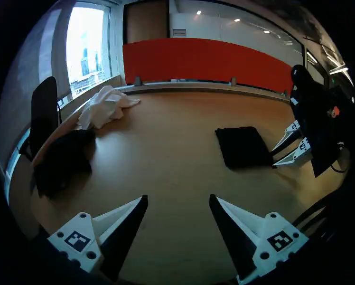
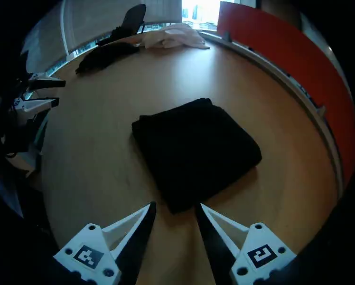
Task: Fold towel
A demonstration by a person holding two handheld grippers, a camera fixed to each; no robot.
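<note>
Right tool [image 2: 175, 205], part open, empty, at 6 o'clock of the folded black towel [image 2: 196, 147]; fold looks complete: square edges gently. Left tool [image 1: 177, 196] wide open, empty

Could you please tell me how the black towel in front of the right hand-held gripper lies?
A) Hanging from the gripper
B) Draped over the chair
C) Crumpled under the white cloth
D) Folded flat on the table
D: the black towel lies as a neat folded rectangle on the table, with one corner pointing at the open right hand-held gripper.
</note>
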